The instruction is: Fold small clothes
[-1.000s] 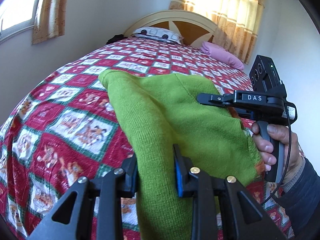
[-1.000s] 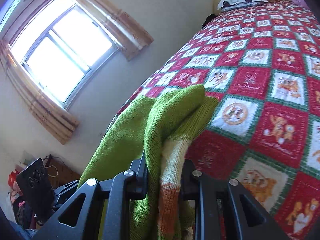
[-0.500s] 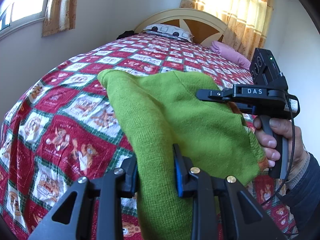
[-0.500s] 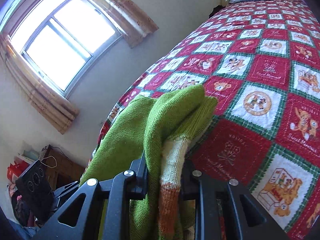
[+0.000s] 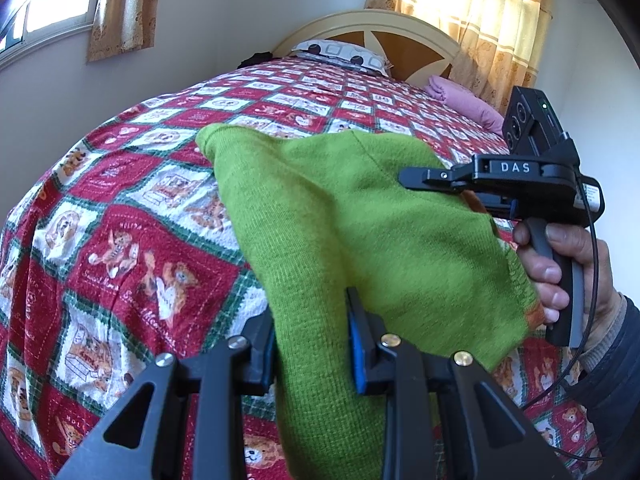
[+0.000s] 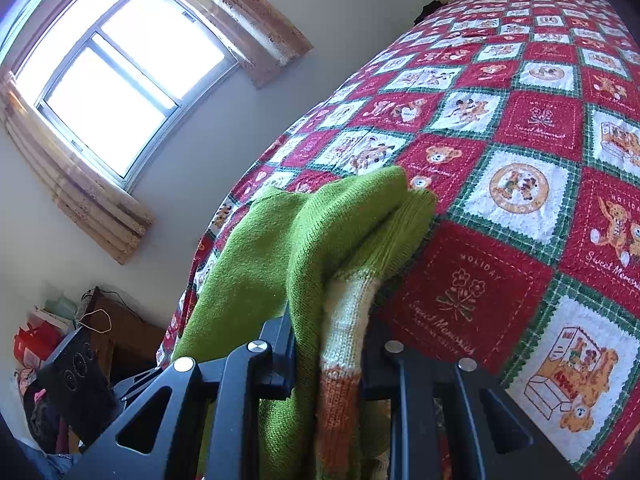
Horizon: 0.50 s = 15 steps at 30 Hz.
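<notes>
We see bright daylight blowing out the window [image 6: 116,92] and glowing through the curtain [image 5: 476,20]; fisheye bending curves the edges, corners darken, and focus stays sharp.

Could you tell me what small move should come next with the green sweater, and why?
Probably lower both grippers together until the green sweater lies flat on the bedspread. The left gripper and the right gripper are each shut on a bunched edge, and most of the cloth hangs between them above the bed. A fold would likely come out neater once it is spread flat.
</notes>
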{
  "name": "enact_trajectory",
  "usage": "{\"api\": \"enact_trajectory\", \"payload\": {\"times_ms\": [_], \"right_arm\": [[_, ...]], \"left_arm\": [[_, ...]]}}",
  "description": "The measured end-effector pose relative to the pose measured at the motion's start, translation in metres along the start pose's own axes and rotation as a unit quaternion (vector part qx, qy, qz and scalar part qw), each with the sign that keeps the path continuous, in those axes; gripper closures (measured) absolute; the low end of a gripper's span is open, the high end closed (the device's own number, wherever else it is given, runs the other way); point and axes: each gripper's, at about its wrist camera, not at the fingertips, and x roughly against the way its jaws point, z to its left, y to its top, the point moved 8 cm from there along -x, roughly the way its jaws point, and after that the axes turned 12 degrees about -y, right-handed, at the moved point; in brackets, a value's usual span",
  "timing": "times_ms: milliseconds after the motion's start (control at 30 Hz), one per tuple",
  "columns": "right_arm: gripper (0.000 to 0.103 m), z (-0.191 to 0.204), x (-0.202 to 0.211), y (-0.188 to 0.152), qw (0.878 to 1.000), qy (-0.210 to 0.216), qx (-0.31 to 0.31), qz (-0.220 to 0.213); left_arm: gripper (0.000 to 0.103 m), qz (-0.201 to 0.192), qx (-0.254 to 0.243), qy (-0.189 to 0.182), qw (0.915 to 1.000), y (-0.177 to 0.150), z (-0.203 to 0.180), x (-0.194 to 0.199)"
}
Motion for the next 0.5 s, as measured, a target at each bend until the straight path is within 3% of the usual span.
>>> {"api": "enact_trajectory", "payload": {"times_ms": [333,500], "right_arm": [[0.080,-0.009,-0.009,-0.003,1.000,0.008,-0.017,0.010],[0.079,-0.017,-0.013,-0.006,1.000,0.002,-0.027,0.013]], "left_arm": [[0.072,-0.007,0.009,-0.004,0.9999,-0.006,0.005,-0.002],[0.066,-0.011,0.016,-0.003,0.9998,-0.007,0.005,-0.002]]}}
